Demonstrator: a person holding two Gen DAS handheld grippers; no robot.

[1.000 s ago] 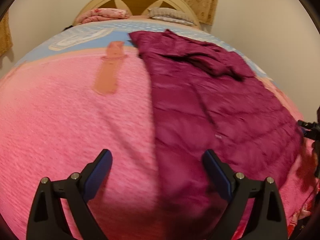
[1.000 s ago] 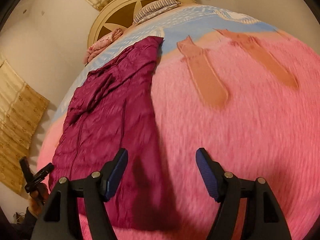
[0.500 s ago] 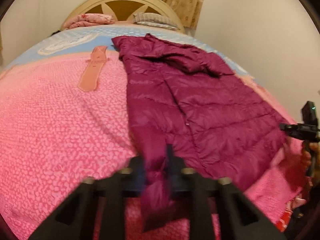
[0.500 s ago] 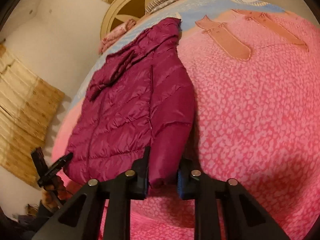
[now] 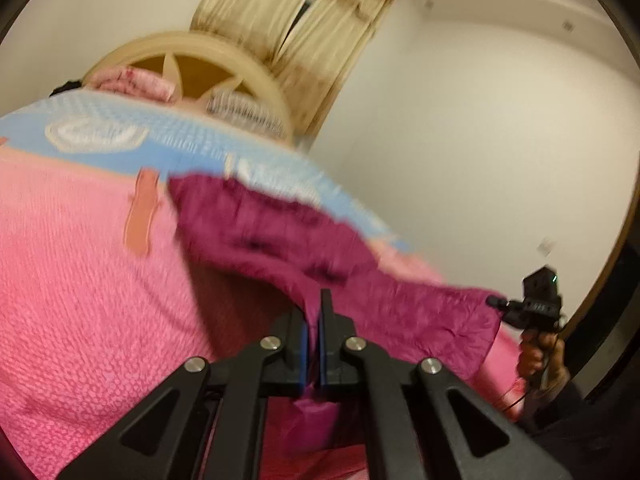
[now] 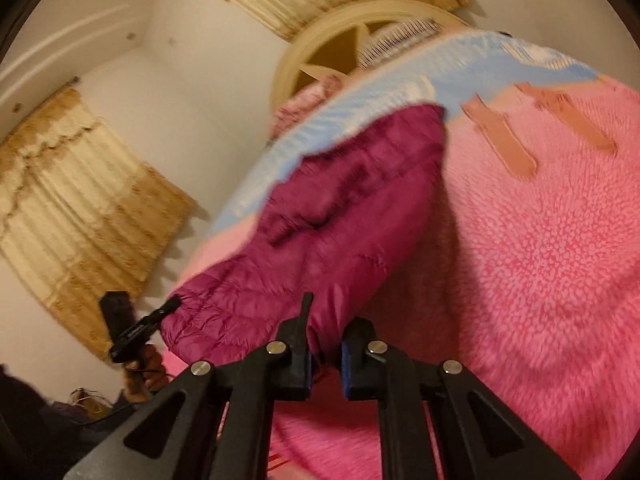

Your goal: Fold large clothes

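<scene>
A magenta puffer jacket (image 5: 288,240) lies on a pink fleece bedspread (image 5: 80,280), its near hem lifted off the bed. My left gripper (image 5: 313,344) is shut on the jacket's hem, fabric pinched between the blue pads. In the right wrist view my right gripper (image 6: 325,356) is shut on the jacket's (image 6: 344,240) other hem corner. Each gripper shows in the other's view, at the jacket's far corner, held by a hand: the right one (image 5: 532,304) and the left one (image 6: 128,328).
The bed has a cream headboard (image 5: 192,56) with pillows (image 5: 244,114) at the far end. Beige curtains (image 6: 72,200) hang on the white walls. The bedspread (image 6: 540,260) spreads wide beside the jacket.
Both grippers closed on the jacket's near hem, then rose and tilted upward, lifting the hem off the bed. The views now show walls and curtains.
</scene>
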